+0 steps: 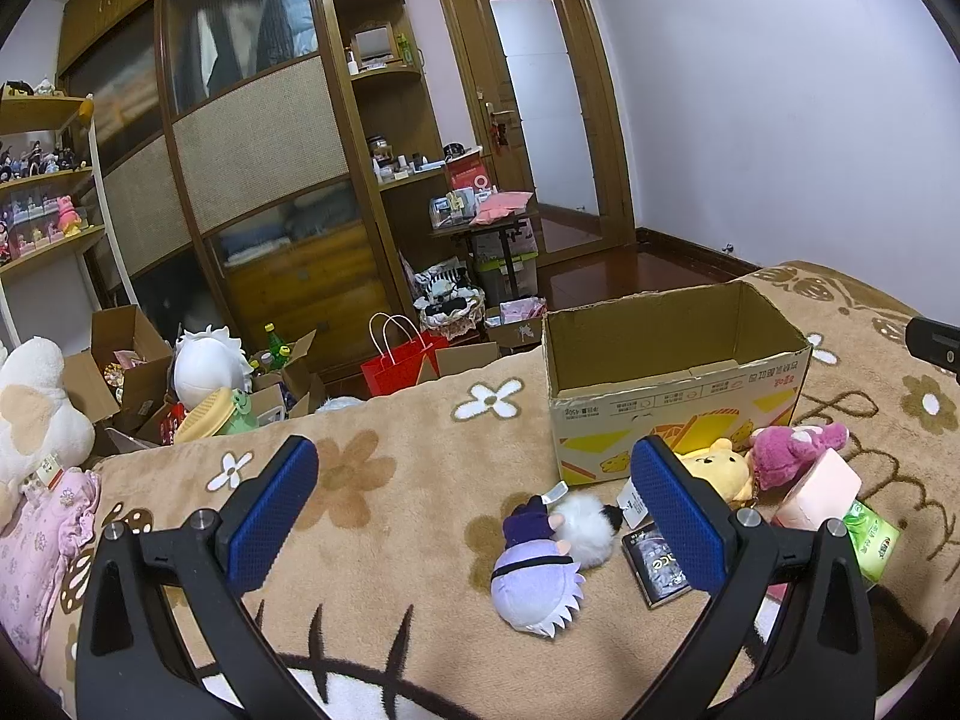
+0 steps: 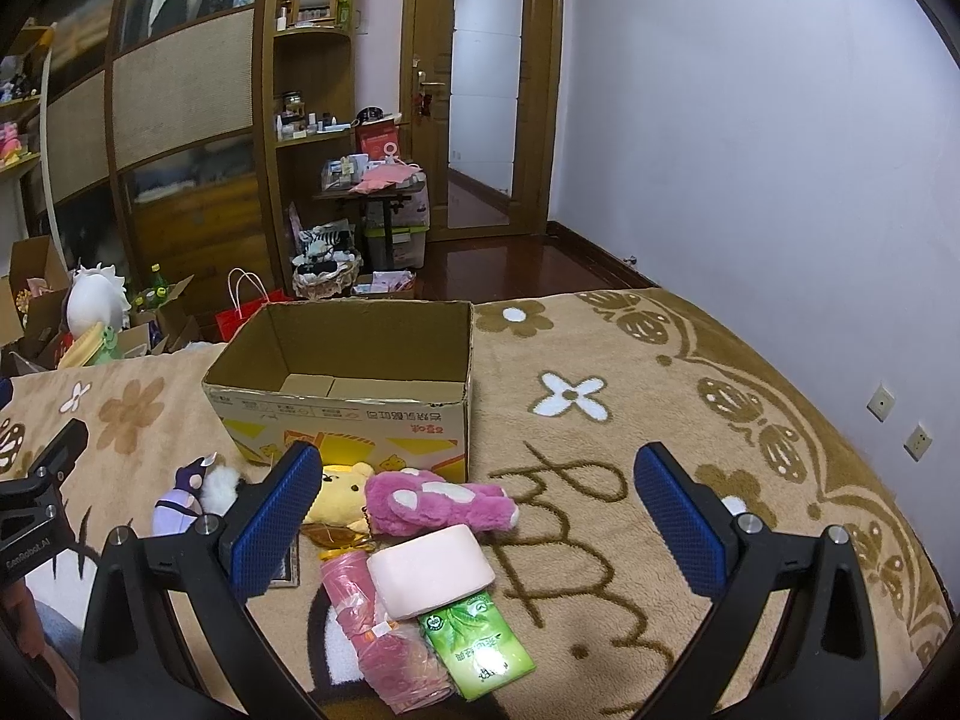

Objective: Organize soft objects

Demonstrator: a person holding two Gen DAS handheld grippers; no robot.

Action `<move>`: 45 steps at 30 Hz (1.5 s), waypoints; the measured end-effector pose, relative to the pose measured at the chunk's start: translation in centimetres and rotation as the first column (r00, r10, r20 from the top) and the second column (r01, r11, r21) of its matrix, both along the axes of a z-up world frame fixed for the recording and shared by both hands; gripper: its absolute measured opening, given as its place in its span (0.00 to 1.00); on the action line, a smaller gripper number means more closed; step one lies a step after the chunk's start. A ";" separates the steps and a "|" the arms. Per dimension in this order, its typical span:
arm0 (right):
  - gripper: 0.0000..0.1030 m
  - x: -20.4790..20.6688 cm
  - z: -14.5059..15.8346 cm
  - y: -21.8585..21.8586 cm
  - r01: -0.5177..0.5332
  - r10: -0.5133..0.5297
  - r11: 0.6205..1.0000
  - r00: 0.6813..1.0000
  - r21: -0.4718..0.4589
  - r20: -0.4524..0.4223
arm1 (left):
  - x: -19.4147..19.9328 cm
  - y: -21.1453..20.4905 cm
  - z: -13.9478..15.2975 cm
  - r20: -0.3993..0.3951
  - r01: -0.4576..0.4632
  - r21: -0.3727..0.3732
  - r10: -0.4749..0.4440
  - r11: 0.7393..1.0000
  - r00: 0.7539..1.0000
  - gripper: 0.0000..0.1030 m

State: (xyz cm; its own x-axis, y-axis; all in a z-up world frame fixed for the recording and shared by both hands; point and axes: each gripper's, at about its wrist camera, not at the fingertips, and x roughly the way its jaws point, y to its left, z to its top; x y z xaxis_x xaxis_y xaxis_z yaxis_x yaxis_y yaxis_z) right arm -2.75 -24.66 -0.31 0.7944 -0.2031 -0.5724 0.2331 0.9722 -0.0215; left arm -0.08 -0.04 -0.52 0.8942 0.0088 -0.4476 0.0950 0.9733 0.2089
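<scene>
You are at the very start of the sorting: the cardboard box [image 2: 360, 372] stands open on the bed [image 2: 630, 480] with nothing visible inside it, and every soft thing lies on the blanket in front of it. Your left gripper [image 1: 474, 504] hovers with its fingers spread wide and holding nothing; your right gripper [image 2: 477, 510] is the same, spread and empty.

The toys sit in a loose cluster just beside the box's near wall. The purple doll [image 1: 537, 570] lies between your left fingers in view, touching a white fluffy toy [image 1: 585, 522]. The yellow bear [image 2: 342, 492] rests against the box, with the pink plush [image 2: 441, 501] touching it on the right. Nearer to you lie a pale pink block [image 2: 429, 570], a green tissue pack [image 2: 477, 642] partly under it, and a pink wrapped bundle [image 2: 384, 630]. A dark packet [image 1: 654, 564] lies near the doll.

The next move likely calls for lowering one gripper over a single toy, closing on its bulk rather than a tag, then lifting it over the box rim. The pink plush looks like the easiest first pick for your right hand.
</scene>
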 end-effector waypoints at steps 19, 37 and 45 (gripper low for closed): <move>1.00 0.1 0.0 0.1 0.000 0.000 1.000 1.000 -0.002 -0.002 | 0.0 0.0 0.0 -0.002 0.000 0.001 0.000 1.000 1.000 1.00; 1.00 -0.2 -0.3 0.0 -0.002 0.002 1.000 1.000 -0.002 -0.010 | -0.2 -0.2 -0.6 -0.006 0.013 0.005 -0.013 1.000 1.000 1.00; 1.00 0.4 -1.0 -0.2 -0.002 0.002 1.000 1.000 0.021 -0.017 | 0.7 -0.6 -0.2 -0.008 0.011 0.035 -0.011 0.999 1.000 1.00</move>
State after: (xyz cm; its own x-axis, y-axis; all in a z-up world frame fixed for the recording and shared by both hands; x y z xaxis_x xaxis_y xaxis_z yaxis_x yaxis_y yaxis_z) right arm -2.37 -24.84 -1.36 0.7852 -0.1889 -0.5897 0.2308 0.9730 -0.0045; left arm 0.57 -0.63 -0.75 0.8906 0.0145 -0.4546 0.1077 0.9644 0.2417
